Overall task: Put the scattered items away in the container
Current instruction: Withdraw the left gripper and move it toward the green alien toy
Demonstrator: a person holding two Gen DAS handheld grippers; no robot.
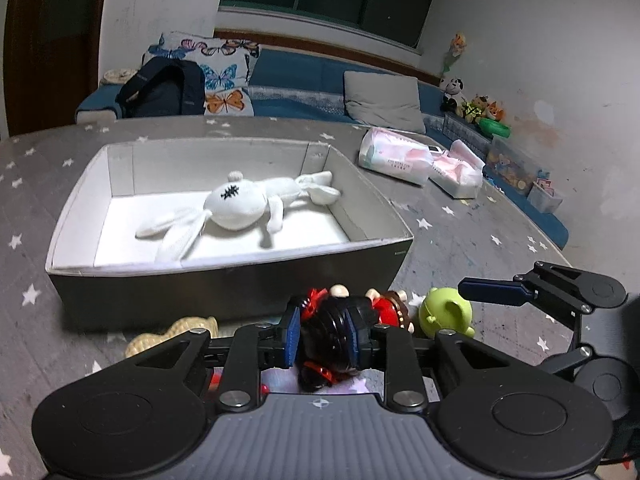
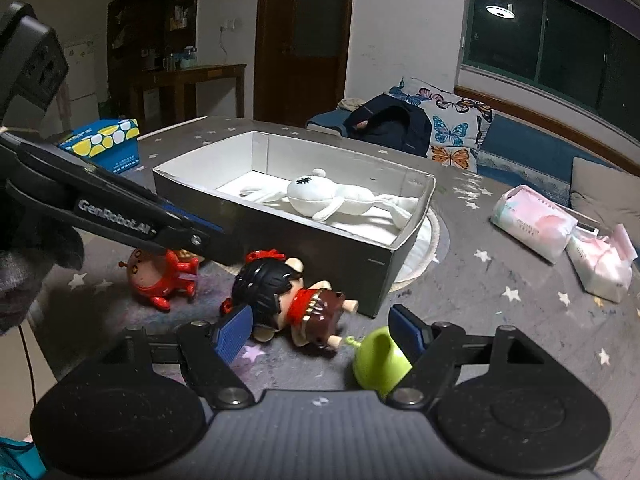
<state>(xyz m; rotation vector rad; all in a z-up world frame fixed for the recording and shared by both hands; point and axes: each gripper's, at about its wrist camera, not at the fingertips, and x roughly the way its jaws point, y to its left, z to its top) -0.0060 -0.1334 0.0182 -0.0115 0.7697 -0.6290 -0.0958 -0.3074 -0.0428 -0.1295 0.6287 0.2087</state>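
Note:
A grey open box (image 1: 224,280) (image 2: 320,240) holds a white plush rabbit (image 1: 244,204) (image 2: 320,196). A black-haired doll in red and brown (image 2: 288,300) lies on the table in front of the box. My left gripper (image 1: 322,336) is shut on the doll's head (image 1: 332,328). My right gripper (image 2: 324,332) is open, low over the table, with the doll's body and a green toy (image 2: 378,360) (image 1: 446,312) between its fingers. A red round toy (image 2: 160,276) lies left of the doll, under my left gripper's finger (image 2: 120,208).
A beige toy (image 1: 172,334) lies by the box's near wall. Two pink tissue packs (image 1: 400,156) (image 2: 536,224) lie at the table's right. A blue and yellow tissue box (image 2: 104,144) stands at the far left. A sofa with cushions runs behind the table.

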